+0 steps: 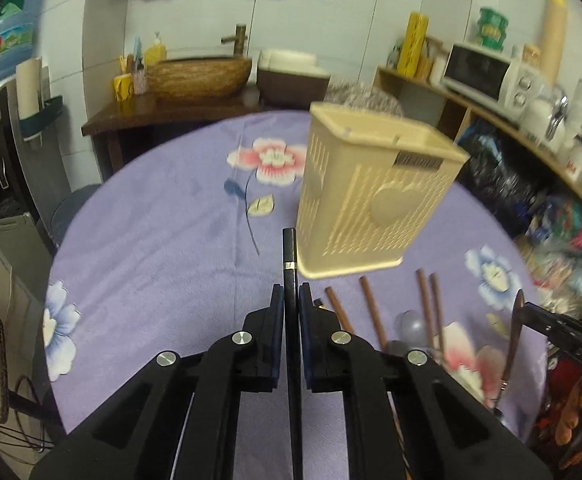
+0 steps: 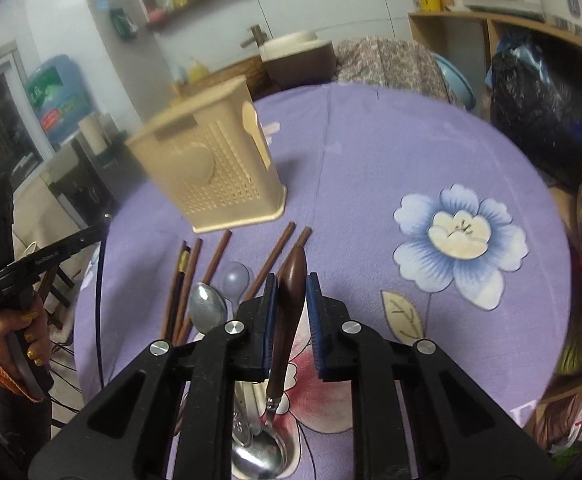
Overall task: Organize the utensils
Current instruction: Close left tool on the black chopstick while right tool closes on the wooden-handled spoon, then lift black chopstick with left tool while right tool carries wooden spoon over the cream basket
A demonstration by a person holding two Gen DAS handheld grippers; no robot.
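In the left wrist view my left gripper point(image 1: 290, 294) is shut on a black chopstick point(image 1: 289, 248) with a silver band, which points at the base of the beige perforated utensil holder point(image 1: 371, 200). The holder point(image 2: 211, 168) stands upright on the purple flowered tablecloth point(image 2: 371, 152). My right gripper point(image 2: 291, 286) is shut on the brown handle of a spoon point(image 2: 289, 296), whose metal bowl hangs near the camera. Several brown chopsticks point(image 2: 219, 254), a metal spoon point(image 2: 207, 312) and a clear plastic spoon point(image 2: 235, 276) lie in front of the holder.
A black chopstick with a gold band point(image 2: 181, 264) lies among the brown ones. A hand point(image 2: 27, 340) holds the left gripper at the table's left edge. A wooden basin point(image 1: 199, 76) and a shelf with a microwave point(image 1: 487, 74) stand beyond the round table.
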